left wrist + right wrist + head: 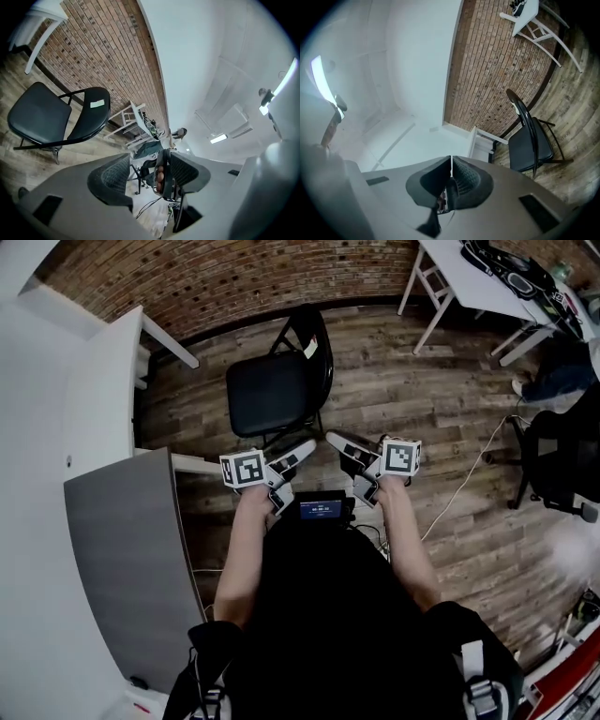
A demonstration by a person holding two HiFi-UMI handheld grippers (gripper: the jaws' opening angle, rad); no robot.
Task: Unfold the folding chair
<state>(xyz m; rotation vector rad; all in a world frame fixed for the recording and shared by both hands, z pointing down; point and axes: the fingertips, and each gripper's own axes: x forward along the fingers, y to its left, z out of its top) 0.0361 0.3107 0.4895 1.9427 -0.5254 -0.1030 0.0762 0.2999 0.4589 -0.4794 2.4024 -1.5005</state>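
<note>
The black folding chair [272,390] stands unfolded on the wood floor, seat level and backrest toward the brick wall. It also shows in the left gripper view [40,117] and in the right gripper view [532,140]. My left gripper [302,450] hangs in front of the chair, apart from it, with a clear gap between its jaws [147,171]. My right gripper [336,441] is beside it, tips angled toward the left one. Its jaws [451,176] are pressed together with nothing between them. Neither gripper touches the chair.
A white table [94,362] and a grey panel [131,568] stand at the left. Another white table [478,282] is at the back right, and a dark office chair [562,456] at the right. A cable [469,474] trails across the floor.
</note>
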